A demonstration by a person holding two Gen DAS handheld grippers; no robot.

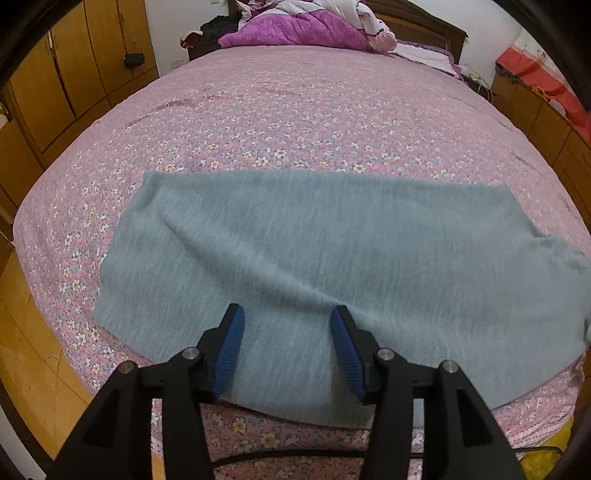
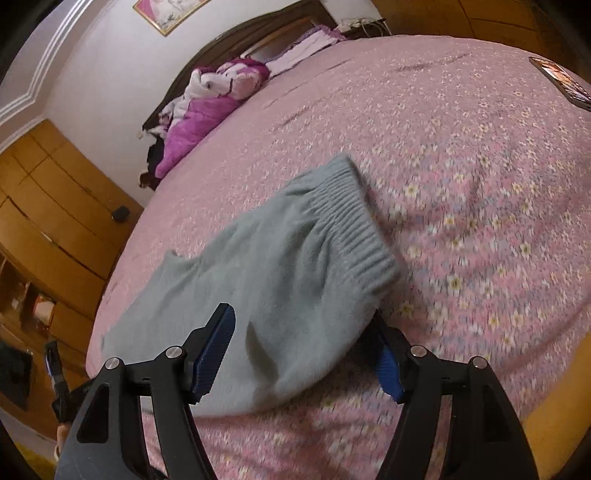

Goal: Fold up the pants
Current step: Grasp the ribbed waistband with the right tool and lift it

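Grey-blue knit pants [image 1: 314, 251] lie folded flat across the near part of a bed with a pink flowered sheet [image 1: 295, 110]. My left gripper [image 1: 287, 312] hovers over their near edge. It is open, its blue pads [image 1: 231, 354] apart, with cloth below the gap. In the right wrist view the pants [image 2: 280, 266] end in a ribbed waistband [image 2: 354, 218] that points away. My right gripper [image 2: 302, 314] is open and straddles the near end of the cloth. The cloth's edge hides the tip of its right finger [image 2: 389, 369].
A purple quilt and pillows [image 1: 295, 29] are piled at the headboard. Wooden wardrobes [image 1: 74, 74] stand on the left and a cabinet under red cloth [image 1: 535, 74] on the right. A flat phone-like object [image 2: 557, 81] lies on the sheet [image 2: 461, 166] far right. Wooden floor [image 1: 29, 350] borders the bed.
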